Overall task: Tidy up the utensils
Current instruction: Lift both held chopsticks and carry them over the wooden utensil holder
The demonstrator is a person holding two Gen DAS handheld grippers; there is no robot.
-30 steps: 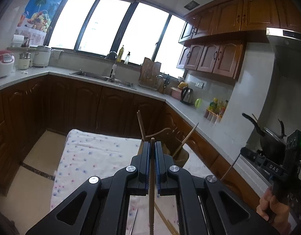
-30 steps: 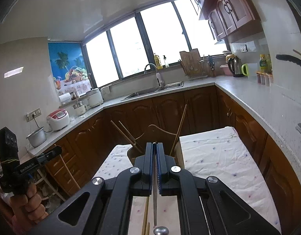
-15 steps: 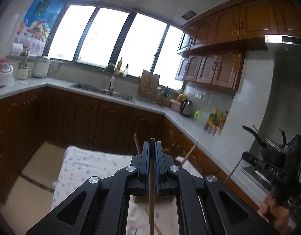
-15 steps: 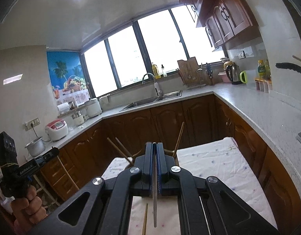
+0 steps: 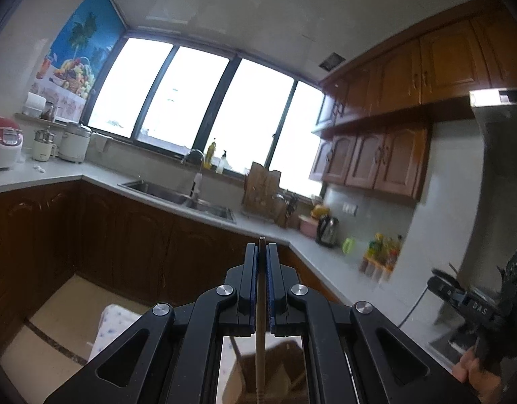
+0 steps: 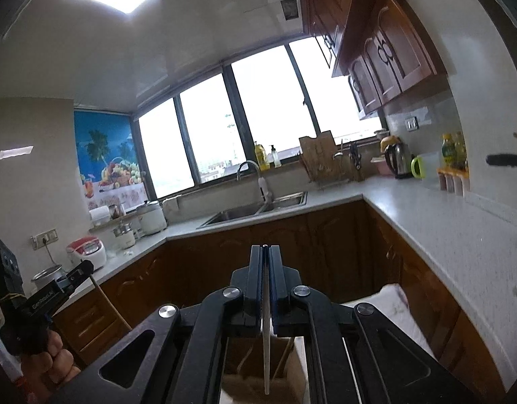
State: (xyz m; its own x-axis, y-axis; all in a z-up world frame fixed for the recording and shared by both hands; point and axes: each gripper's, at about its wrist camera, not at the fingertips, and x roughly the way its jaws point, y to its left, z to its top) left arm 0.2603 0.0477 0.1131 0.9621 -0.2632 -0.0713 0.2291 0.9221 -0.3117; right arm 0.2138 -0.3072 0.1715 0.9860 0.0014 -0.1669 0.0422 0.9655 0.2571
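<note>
Left wrist view. Left gripper: jaws closed tight on a wooden stick, which runs straight down between the pads, its tip just clear of the fingertips at 12 o'clock and its lower end hanging toward 6 o'clock. Brown holder: below the gripper at 6 o'clock, partly hidden by the black frame, with another thin stick leaning inside it. Patterned tablecloth: at 7 o'clock, only a corner showing. Sink with tap: at 11 o'clock from the fingertips, set in the grey counter. Kettle: at 2 o'clock, on the counter. Rice cooker: far out at 9 o'clock. Right gripper: at 3 o'clock by the frame edge, blurred, gripped by a hand.

Right wrist view. Right gripper: jaws closed on a thin metal utensil, flat and pale, running straight down between the pads; which kind it is cannot be told. Brown holder: directly under it at 6 o'clock, wooden sticks leaning inside. Tablecloth: at 4 o'clock. Sink: at 12 o'clock beyond the fingertips. Kettle: at 1 o'clock. Left gripper: at 9 o'clock, held by a hand, a wooden stick slanting down from its tip.
</note>
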